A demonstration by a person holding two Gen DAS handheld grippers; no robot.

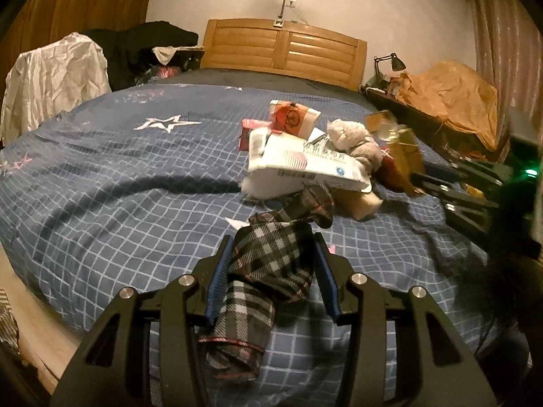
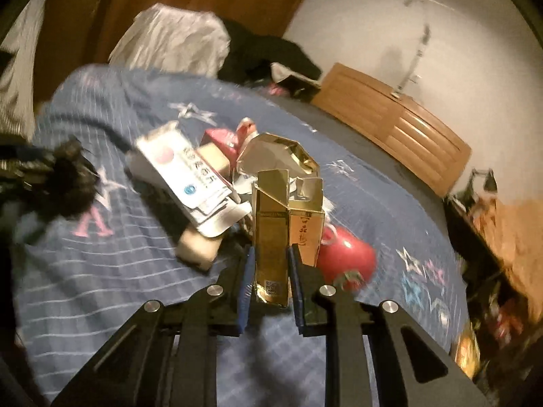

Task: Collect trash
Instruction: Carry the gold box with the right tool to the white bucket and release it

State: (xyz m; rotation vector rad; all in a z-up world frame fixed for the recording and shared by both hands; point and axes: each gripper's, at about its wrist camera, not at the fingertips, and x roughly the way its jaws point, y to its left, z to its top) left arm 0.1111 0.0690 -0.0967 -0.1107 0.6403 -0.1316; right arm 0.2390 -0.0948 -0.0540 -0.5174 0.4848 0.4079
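A folded plaid umbrella (image 1: 268, 264) is clamped between the pads of the left gripper (image 1: 273, 254), right up close, lying on the blue checked bedspread (image 1: 101, 186). A torn gold carton (image 2: 281, 230) is pinched upright by the right gripper (image 2: 270, 264). The rest of the trash is piled mid-bed just beyond: a white tissue pack (image 1: 305, 164), a red-printed cup (image 1: 293, 118), and a plush bear (image 1: 356, 142) mixed in. A red apple-shaped thing (image 2: 346, 257) is seen just beside the carton.

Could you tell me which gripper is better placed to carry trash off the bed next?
Right. The right gripper is shut on the gold box, plainly trash; the left gripper holds a plaid umbrella.
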